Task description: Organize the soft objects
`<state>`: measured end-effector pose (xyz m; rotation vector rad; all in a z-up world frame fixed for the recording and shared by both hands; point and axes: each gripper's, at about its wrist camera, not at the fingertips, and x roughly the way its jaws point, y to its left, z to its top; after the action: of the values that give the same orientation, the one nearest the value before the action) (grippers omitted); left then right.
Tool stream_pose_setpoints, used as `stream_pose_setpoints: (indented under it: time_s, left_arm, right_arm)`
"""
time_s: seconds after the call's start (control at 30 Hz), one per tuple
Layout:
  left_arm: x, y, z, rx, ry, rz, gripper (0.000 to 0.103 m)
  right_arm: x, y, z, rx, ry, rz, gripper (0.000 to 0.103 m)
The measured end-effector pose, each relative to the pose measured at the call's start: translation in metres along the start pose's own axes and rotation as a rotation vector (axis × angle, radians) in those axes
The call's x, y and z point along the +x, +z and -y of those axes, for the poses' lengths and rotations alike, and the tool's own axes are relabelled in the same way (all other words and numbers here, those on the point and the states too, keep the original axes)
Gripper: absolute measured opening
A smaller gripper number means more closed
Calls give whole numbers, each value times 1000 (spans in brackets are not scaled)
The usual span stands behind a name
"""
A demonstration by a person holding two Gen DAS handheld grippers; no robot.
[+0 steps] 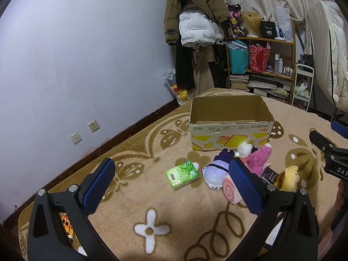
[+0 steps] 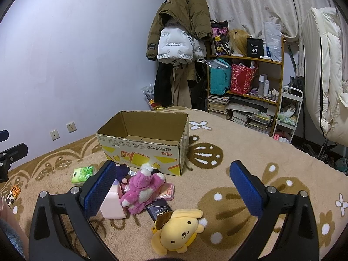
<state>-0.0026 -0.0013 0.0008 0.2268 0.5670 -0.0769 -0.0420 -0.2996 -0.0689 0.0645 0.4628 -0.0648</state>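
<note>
Both pairs of blue-padded fingers stand spread wide with nothing between them: the left gripper hangs over the carpet near the green tissue pack, and the right gripper hangs just above the yellow dog plush, which lies nearest of all.

The soft things lie in a loose cluster on the carpet just in front of the open cardboard box, which looks empty as far as its inside shows. The plush toys should be light and squashy, giving under the pads rather than slipping, so a pinch across the body or head ought to hold (a thin ear or limb would likely stretch and swing). The pink plush sits highest and offers a thick torso. The purple-and-white plush lies to the left, partly behind a finger. The pink swirl roll seems spongy and blocky; take it across its flat sides. The tissue pack is soft but slick-wrapped.

By count: three plush toys, one swirl roll, one green tissue pack, one dark packet, one pink wrapped packet, one box.
</note>
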Motion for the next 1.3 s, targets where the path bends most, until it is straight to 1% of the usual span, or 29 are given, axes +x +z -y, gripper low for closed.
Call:
stream_pose_setpoints:
  time_s: [0.87, 1.1, 1.2, 1.3]
  left_arm:
    - [3, 2, -2, 1, -5, -7, 103]
    - [11, 11, 7, 23, 8, -19, 103]
    - [15, 18, 14, 48, 20, -8, 103]
    - [21, 27, 20, 56, 12, -5, 103]
  right_arm:
    - [0, 0, 0, 2, 0, -2, 103]
    - [1, -4, 3, 53, 14, -12, 103]
    - [3, -4, 5, 78, 37, -24, 103]
    - [5, -2, 6, 87, 44, -37, 103]
